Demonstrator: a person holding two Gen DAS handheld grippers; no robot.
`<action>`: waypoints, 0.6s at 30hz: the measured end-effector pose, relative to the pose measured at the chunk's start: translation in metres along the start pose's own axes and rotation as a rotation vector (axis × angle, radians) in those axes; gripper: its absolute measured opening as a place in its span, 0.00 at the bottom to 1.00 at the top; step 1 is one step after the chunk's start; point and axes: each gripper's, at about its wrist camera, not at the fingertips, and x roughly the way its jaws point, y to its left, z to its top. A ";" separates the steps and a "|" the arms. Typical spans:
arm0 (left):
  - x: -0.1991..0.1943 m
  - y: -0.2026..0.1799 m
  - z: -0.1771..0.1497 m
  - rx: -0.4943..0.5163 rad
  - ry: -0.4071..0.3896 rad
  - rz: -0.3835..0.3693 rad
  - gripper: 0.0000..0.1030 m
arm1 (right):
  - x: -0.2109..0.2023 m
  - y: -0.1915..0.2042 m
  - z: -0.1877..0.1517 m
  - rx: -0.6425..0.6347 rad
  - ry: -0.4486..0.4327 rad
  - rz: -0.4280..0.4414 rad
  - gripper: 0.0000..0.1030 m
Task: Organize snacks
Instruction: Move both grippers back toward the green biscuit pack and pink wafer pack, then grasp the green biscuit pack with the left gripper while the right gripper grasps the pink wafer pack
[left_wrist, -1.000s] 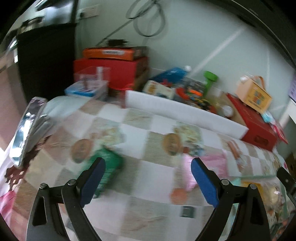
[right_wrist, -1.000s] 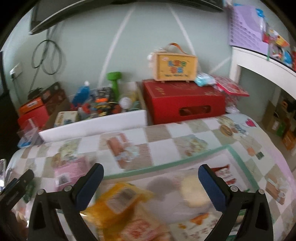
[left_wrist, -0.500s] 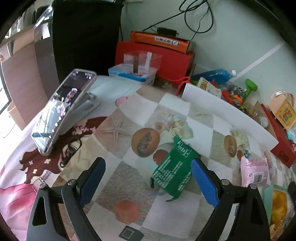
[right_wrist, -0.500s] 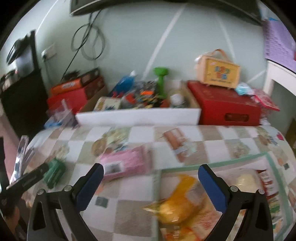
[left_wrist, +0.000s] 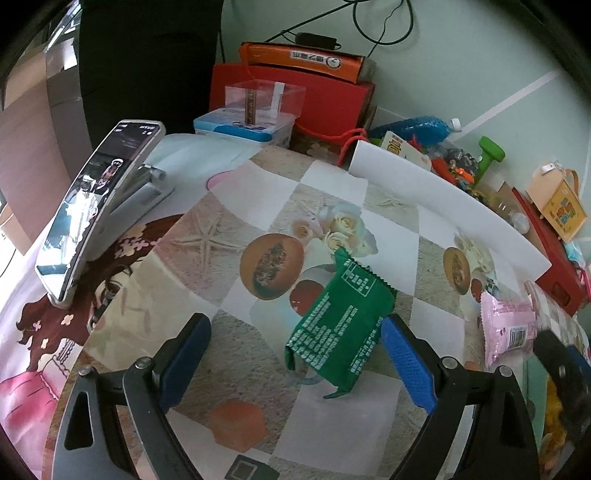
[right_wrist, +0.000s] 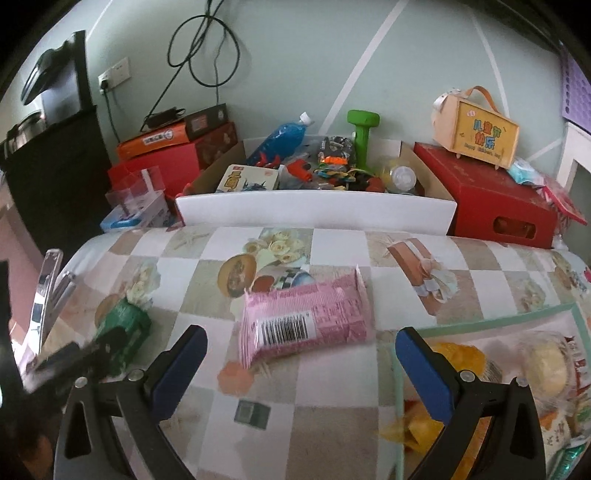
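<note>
On the checkered tablecloth (right_wrist: 332, 424), in front of the white-fronted box (right_wrist: 314, 212), my 2 grippers hang released. The left gripper (left_wrist: 291, 354) stands wide, the green snack packet (left_wrist: 340, 325) lying between its blue pads, just beside the right-hand one. My right gripper (right_wrist: 301, 363) gapes over the pink snack packet (right_wrist: 306, 321), which lies flat, nearer that box than the pads.

Yellow snack bag (right_wrist: 448, 360) partly hidden behind right gripper (right_wrist: 301, 352) finger. Snack pile (right_wrist: 561, 373) cut off at frame edge, blurred. Left gripper (right_wrist: 79, 356) blurred in right wrist view. Green packet (left_wrist: 338, 330) text too small.
</note>
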 end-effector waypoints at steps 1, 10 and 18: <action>0.001 -0.001 0.000 0.005 -0.001 0.001 0.91 | 0.004 -0.001 0.002 0.013 -0.002 -0.019 1.00; 0.004 -0.004 0.000 0.025 0.003 0.006 0.91 | 0.034 -0.013 0.026 0.115 -0.010 -0.168 1.00; 0.004 -0.004 0.000 0.023 0.001 0.006 0.91 | 0.055 -0.003 0.020 0.061 0.058 -0.181 1.00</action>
